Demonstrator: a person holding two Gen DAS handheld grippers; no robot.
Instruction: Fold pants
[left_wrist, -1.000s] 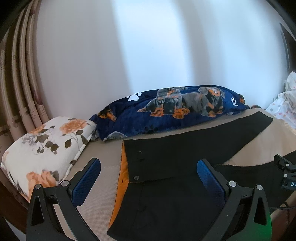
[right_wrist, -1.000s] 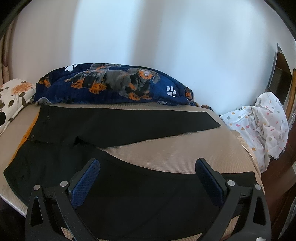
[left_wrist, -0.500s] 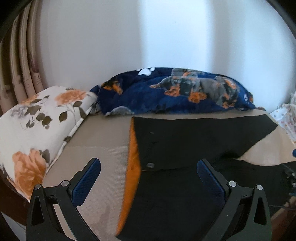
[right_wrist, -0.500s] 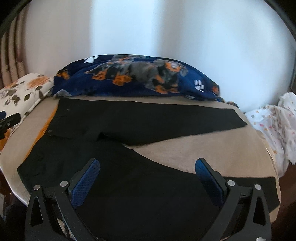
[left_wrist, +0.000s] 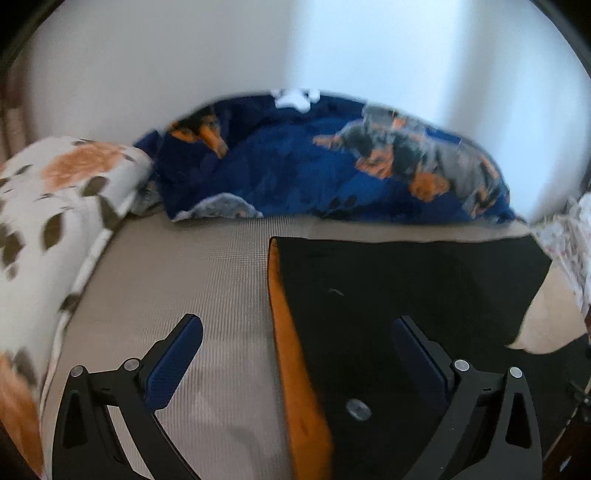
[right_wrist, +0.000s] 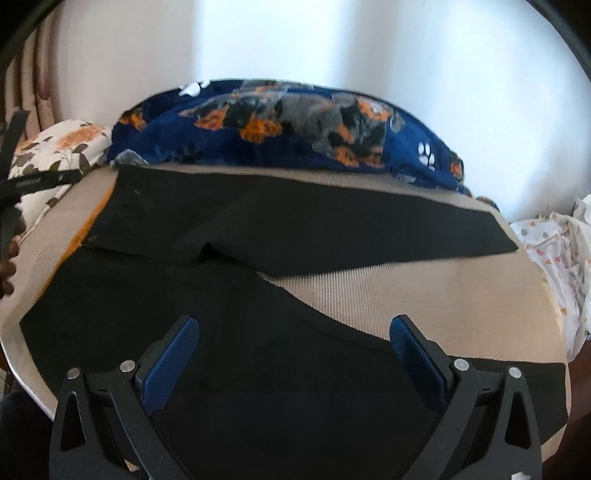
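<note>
Pants (right_wrist: 258, 236) are lying flat and unfolded on the bed (right_wrist: 424, 295), legs splayed in a V, waist toward the floral pillow (left_wrist: 62, 206), orange lining (left_wrist: 291, 369) showing at the waistband. Left tongs (left_wrist: 295, 358) are hovering wide open over the waist edge, gripping nothing; right tongs (right_wrist: 295, 354) are likewise spread wide over the near leg, empty. Risks as I'm reading it: left tongs are straddling the waistband edge, so a pinch here is likely catching only the top layer and peeling the lining open instead of lifting both layers. Near leg is hanging close to the bed's front edge, so dragging it is probably pulling fabric off the side. With the legs this far apart, lifting one side alone is likely skewing the fold. The snap (left_wrist: 358, 410) could be snagging a pad. Containers: none showing in either view, so nothing to report there. Dog-print blanket (right_wrist: 295, 125) is sitting behind, clear of the pants.
</note>
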